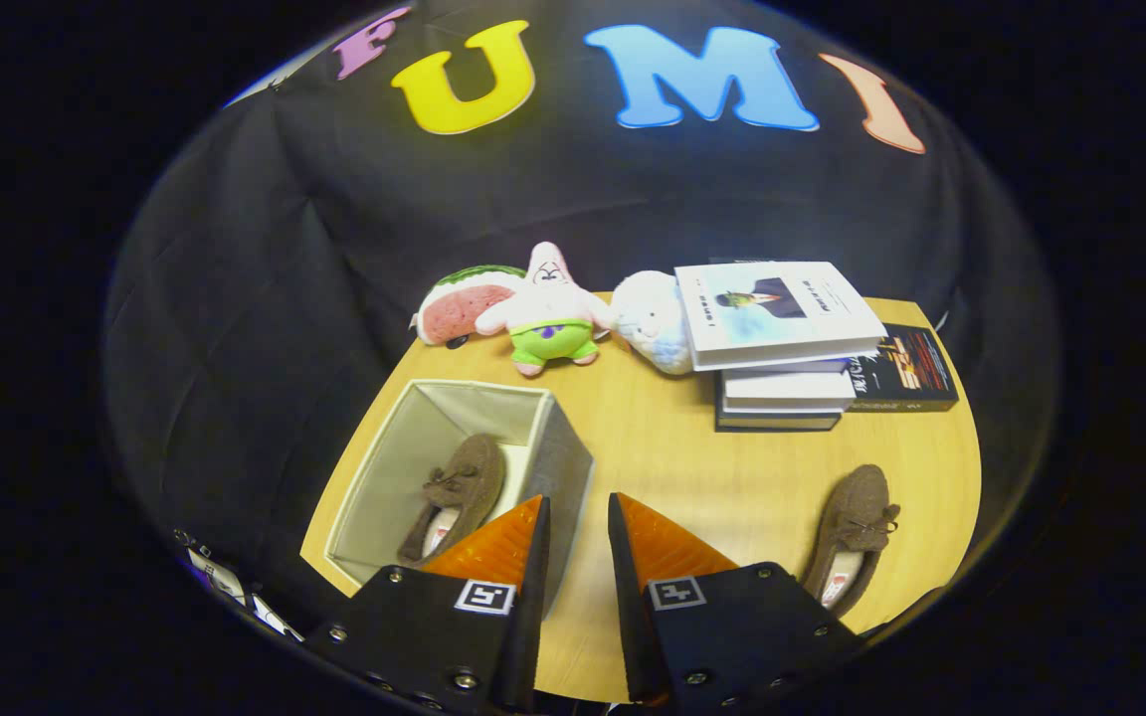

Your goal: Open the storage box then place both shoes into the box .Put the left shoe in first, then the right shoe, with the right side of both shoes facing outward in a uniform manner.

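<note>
An open grey fabric storage box [558,452] stands on the wooden table to the left of my fingers. One brown suede shoe [456,492] lies inside it, toe pointing away, partly hidden by my left finger. The other brown shoe [854,532] lies on the table to the right of my right finger, toe also pointing away. My gripper [578,517] hovers above the table beside the box's right wall, fingers a small gap apart with nothing between them.
Beyond the fingers, at the table's far edge, sit several plush toys: a watermelon slice [462,303], a pink star figure [548,313] and a white fluffy one [653,320]. A stack of books [782,343] stands at the far right. The round table [722,467] drops off on all sides.
</note>
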`<state>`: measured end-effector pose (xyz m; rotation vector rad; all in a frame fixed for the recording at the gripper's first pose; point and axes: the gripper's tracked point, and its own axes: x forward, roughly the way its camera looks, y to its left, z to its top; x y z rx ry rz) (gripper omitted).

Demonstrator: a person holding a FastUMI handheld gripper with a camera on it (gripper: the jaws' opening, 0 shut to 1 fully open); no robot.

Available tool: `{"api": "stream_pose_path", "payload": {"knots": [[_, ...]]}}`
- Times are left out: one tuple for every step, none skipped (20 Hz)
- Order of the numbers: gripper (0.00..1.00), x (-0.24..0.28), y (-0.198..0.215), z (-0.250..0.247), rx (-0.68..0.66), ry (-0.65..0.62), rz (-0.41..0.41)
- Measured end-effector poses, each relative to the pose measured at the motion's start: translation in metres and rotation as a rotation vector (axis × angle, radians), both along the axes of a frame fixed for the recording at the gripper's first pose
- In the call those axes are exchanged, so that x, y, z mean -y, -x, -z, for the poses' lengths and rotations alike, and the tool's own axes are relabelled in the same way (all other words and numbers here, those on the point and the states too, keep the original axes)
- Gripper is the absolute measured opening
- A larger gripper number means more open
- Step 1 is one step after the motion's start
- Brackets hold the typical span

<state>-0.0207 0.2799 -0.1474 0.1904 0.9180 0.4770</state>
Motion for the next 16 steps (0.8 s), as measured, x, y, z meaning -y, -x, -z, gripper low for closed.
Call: {"api": "stream_pose_path", "payload": {"knots": [[0.34, 0.016, 0.0, 0.006, -0.015, -0.002, 0.026], [0.34, 0.035, 0.0, 0.014, -0.031, 0.003, 0.056], [0.34, 0.05, 0.0, 0.019, -0.042, 0.008, 0.082], [0.35, 0.069, -0.001, 0.025, -0.05, 0.016, 0.11], [0.34, 0.085, 0.0, 0.029, -0.058, 0.027, 0.141], [0.34, 0.101, 0.001, 0.035, -0.062, 0.042, 0.163], [0.34, 0.117, 0.001, 0.041, -0.068, 0.06, 0.189], [0.35, 0.134, 0.002, 0.047, -0.074, 0.072, 0.217], [0.34, 0.147, 0.004, 0.053, -0.087, 0.078, 0.241], [0.34, 0.162, 0.007, 0.063, -0.11, 0.096, 0.266], [0.34, 0.174, 0.01, 0.07, -0.131, 0.114, 0.28], [0.34, 0.186, 0.014, 0.079, -0.156, 0.138, 0.295], [0.34, 0.197, 0.018, 0.088, -0.179, 0.161, 0.304], [0.34, 0.209, 0.022, 0.098, -0.204, 0.188, 0.312], [0.34, 0.218, 0.025, 0.105, -0.224, 0.21, 0.318], [0.34, 0.227, 0.028, 0.113, -0.24, 0.229, 0.326]]}}
